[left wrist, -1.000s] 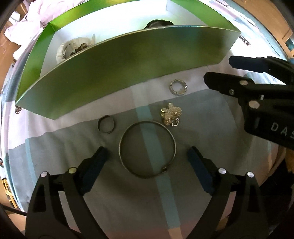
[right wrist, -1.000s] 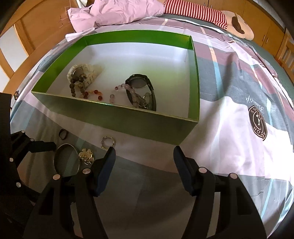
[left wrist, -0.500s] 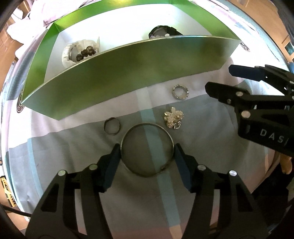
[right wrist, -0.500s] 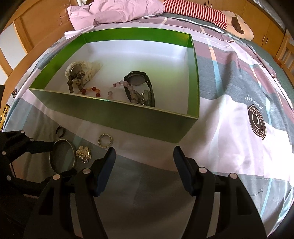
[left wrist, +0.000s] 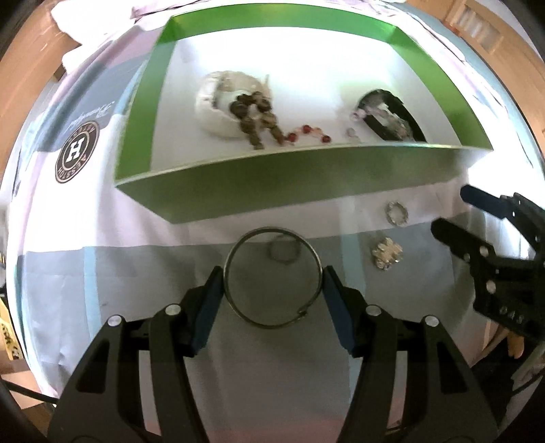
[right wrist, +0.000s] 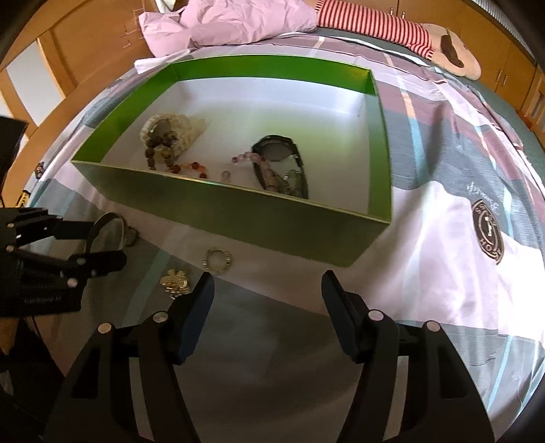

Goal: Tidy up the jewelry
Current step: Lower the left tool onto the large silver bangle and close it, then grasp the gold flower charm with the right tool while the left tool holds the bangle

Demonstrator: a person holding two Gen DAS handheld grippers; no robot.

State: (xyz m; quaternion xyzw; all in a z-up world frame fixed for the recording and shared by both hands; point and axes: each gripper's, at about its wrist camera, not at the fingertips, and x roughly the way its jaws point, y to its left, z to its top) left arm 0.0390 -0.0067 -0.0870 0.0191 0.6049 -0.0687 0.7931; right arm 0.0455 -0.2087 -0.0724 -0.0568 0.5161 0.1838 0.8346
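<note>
My left gripper is shut on a thin metal bangle, one pad against each side, and holds it just off the bedspread in front of the green box. A small dark ring on the cloth shows through the bangle. To its right lie a sparkly ring and a gold flower brooch. My right gripper hovers open and holds nothing, close to the sparkly ring and the brooch. In the right wrist view the left gripper and the bangle are at the left.
The box holds a white watch, brown and red beads and a black watch. Crumpled pink cloth and a striped plush toy lie behind it. Wooden cabinets surround the bed.
The left jaws closed on the bangle, then lifted it and carried it left toward the box, over the small dark ring. The right gripper stayed put.
</note>
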